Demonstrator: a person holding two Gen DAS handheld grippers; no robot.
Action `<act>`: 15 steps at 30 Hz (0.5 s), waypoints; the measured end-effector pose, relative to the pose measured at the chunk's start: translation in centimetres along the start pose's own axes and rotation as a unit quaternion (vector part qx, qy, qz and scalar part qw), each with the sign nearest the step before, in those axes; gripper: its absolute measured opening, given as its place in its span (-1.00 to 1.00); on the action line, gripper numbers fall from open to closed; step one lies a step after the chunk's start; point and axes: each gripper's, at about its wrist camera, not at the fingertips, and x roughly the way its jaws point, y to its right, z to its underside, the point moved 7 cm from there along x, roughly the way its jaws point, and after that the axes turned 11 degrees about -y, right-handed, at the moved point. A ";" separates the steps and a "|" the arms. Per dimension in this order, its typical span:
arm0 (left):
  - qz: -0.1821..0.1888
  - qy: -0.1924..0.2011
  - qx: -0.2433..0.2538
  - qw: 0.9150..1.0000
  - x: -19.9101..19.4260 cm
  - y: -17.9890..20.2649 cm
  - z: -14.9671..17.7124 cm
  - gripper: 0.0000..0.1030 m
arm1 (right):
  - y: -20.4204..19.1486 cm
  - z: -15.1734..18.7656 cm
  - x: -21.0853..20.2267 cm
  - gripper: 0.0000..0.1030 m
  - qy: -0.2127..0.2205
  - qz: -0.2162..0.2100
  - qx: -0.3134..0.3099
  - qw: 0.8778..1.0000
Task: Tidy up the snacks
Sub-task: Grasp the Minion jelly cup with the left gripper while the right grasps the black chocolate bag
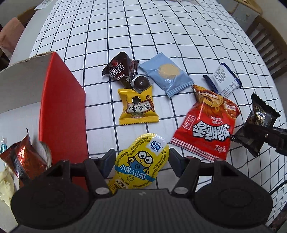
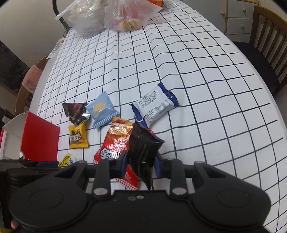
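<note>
Left claw [image 1: 140, 161]: matte black plastic body, ribbed centre panel, two round housings, angular linkage arms with silver pivot screws, dark blue pads on the fingers [image 1: 107, 162]. Right claw [image 2: 140, 164]: same black build, silver screws, blue-padded fingers [image 2: 122, 165].

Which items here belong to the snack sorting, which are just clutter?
Job:
red cardboard box
round yellow cartoon packet, between left fingers
black foil packet, in right fingers
loose packets: yellow square, pale blue, red

Clutter:
clear plastic bags
wooden chair
</note>
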 end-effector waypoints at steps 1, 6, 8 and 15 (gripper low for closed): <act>0.001 0.001 -0.003 1.000 -0.2 -0.1 0.2 0.23 | 0.1 0.2 -0.2 -0.50 0.001 -0.001 -0.001 1.000; 0.017 0.008 -0.020 1.000 -1.8 0.4 1.2 0.23 | 0.0 1.5 -1.7 -0.51 0.007 -0.009 -0.009 1.000; 0.022 0.012 -0.025 0.999 -2.5 0.6 1.7 0.23 | -0.3 2.0 -2.5 -0.51 0.011 -0.013 -0.017 1.000; 0.029 0.029 -0.034 0.999 -5.4 1.3 4.1 0.23 | -2.0 4.0 -5.0 -0.51 0.016 -0.027 -0.046 0.998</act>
